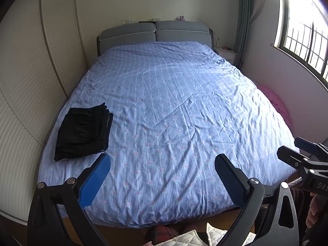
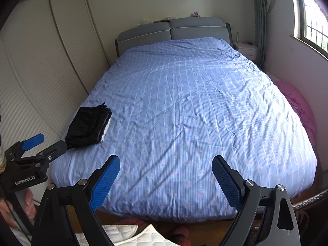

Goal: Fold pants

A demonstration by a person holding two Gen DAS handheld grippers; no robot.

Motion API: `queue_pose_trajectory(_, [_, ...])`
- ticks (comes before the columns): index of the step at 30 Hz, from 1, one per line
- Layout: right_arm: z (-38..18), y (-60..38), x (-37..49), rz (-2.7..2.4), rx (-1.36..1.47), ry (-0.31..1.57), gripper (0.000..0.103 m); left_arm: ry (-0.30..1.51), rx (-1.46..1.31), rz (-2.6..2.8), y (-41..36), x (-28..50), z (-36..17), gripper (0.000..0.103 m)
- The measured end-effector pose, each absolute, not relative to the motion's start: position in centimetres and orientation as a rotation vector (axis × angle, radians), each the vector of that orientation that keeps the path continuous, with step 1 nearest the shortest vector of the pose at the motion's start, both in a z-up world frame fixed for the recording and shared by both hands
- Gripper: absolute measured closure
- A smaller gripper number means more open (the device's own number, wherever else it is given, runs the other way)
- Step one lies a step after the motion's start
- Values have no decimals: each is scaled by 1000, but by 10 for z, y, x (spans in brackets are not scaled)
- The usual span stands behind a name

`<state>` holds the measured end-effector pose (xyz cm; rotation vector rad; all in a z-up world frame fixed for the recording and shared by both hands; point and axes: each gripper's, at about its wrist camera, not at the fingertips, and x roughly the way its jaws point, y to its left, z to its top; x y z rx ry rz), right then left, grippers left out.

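Black cloth is what I look for first: the pants (image 1: 83,131) lie folded in a flat stack on the blue striped bedspread (image 1: 174,106), near the bed's side by the pale wardrobe doors (image 1: 22,102). From my left gripper (image 1: 162,174) they sit at about ten o'clock, just past the tip of its near finger and not touching it; from my right gripper (image 2: 166,176) they are also at ten o'clock but much farther off, so the left is the nearer hand. Both grippers hang over the foot of the bed with jaws spread wide and nothing between the blue pads. The stack's long axis runs from the foot toward the headboard (image 1: 155,31), leaning slightly toward one o'clock, with the layered folded edges facing the middle of the bed. I judge the folding done, or nearly so; any tidying would fall to the left hand.
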<state>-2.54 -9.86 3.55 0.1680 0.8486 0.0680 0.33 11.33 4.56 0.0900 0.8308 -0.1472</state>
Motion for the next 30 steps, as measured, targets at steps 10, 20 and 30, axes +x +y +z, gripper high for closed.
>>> queue_pose_trajectory(10, [38,-98,-30,75,156,848,11,828,74,-159,113,1,49,0])
queue_pose_trajectory(20, [39,-100,-29,79,162,849,11,818,86,-151,112,0,50,0])
queue_pose_trajectory(30, [41,-101,-27,80,163,856,11,817,90,-150,107,2,52,0])
